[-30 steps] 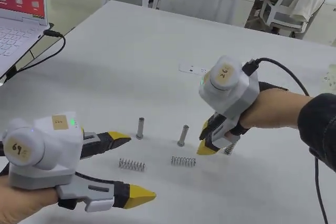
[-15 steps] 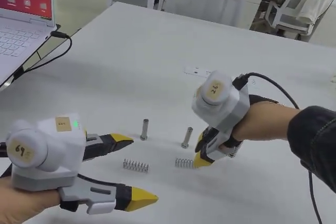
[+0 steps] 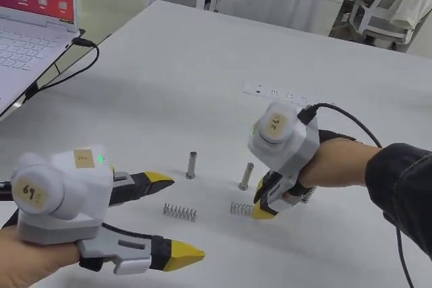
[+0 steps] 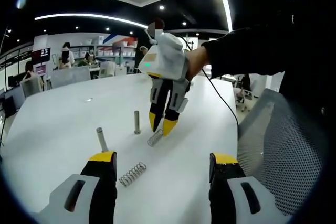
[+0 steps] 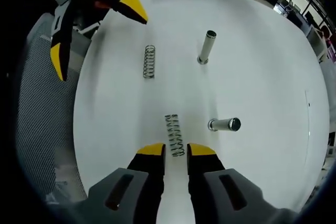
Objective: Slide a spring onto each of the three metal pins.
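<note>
Right gripper (image 3: 262,211) is low on the table (image 3: 169,79), its tips angled down at the right spring (image 5: 175,135). In the right gripper view the jaws are almost together, just a narrow gap, and the spring's near end sits between the yellow tips. I can't see them pinching it, and the coil lies flat on the table.

Right pin (image 3: 246,176) stands upright at 11 o'clock from those tips, close but clear of them, with no spring on it. Left pin (image 3: 192,165) is further out at 10 o'clock, also upright and bare. Left spring (image 3: 179,212) lies flat at 9 o'clock from the right gripper, well apart from it, and at 6 o'clock from the left pin.

Left gripper (image 3: 172,217) hangs at 8 o'clock from the springs, above the near side of the table. Its jaws are spread wide with nothing between them. The left spring lies on the table ahead of that gap, untouched.

A bit of coil (image 3: 309,195) peeps out at 3 o'clock from the right gripper, tucked under the hand, too hidden to say what it sits on.

A power strip (image 3: 277,91) lies at 12 o'clock from the right gripper, and a laptop (image 3: 34,25) sits far out at 10 o'clock.
</note>
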Motion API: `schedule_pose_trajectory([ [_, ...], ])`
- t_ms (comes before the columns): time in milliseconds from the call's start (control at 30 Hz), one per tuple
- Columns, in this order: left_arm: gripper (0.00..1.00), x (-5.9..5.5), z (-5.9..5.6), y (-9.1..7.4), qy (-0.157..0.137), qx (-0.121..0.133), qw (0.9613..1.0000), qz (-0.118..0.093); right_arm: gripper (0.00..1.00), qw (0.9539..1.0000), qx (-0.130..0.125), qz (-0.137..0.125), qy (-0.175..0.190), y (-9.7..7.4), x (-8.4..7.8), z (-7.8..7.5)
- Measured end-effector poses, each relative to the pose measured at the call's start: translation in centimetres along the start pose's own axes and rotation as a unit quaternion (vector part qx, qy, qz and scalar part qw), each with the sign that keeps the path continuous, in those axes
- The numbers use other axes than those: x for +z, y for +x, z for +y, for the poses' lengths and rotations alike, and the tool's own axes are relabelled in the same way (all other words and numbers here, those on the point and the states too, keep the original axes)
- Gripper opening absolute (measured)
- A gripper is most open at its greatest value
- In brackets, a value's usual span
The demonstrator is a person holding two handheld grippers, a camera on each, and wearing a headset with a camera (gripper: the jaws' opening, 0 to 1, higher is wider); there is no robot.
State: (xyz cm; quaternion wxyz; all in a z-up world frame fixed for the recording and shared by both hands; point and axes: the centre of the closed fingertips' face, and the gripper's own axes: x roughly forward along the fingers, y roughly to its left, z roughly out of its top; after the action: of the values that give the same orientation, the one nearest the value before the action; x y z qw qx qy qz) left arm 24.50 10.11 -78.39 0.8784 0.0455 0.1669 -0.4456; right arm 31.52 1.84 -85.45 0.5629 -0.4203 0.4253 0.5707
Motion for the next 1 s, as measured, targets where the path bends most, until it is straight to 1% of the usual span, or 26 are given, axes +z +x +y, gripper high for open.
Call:
schedule_pose_trajectory([
  [400,0.67,-0.21,0.08,0.14,-0.004,0.000,1.0000,0.002,0.12,0.9999,0.000,0.006,-0.012,0.64,-0.40,-0.15],
  [467,0.66,-0.18,0.08,0.15,-0.005,0.000,1.0000,0.001,0.11,0.9997,-0.002,0.006,-0.022,0.61,-0.38,-0.18],
  [533,0.66,-0.19,0.06,0.16,-0.005,0.000,1.0000,0.001,0.10,0.9997,-0.002,0.008,-0.023,0.63,-0.45,-0.20],
  [600,0.66,-0.22,0.05,0.16,-0.004,0.000,1.0000,0.003,0.09,0.9993,-0.007,0.008,-0.037,0.66,-0.46,-0.29],
  [767,0.66,-0.13,-0.05,0.17,-0.004,0.000,1.0000,0.002,0.09,0.9988,-0.010,0.011,-0.048,0.70,-0.46,-0.21],
  [867,0.66,-0.09,-0.11,0.17,-0.003,0.000,1.0000,0.002,0.08,0.9986,-0.010,0.013,-0.051,0.59,-0.54,-0.11],
  [1000,0.65,-0.05,-0.36,0.30,-0.001,-0.003,1.0000,0.004,0.08,0.9986,-0.009,0.009,-0.051,0.10,-0.42,0.26],
])
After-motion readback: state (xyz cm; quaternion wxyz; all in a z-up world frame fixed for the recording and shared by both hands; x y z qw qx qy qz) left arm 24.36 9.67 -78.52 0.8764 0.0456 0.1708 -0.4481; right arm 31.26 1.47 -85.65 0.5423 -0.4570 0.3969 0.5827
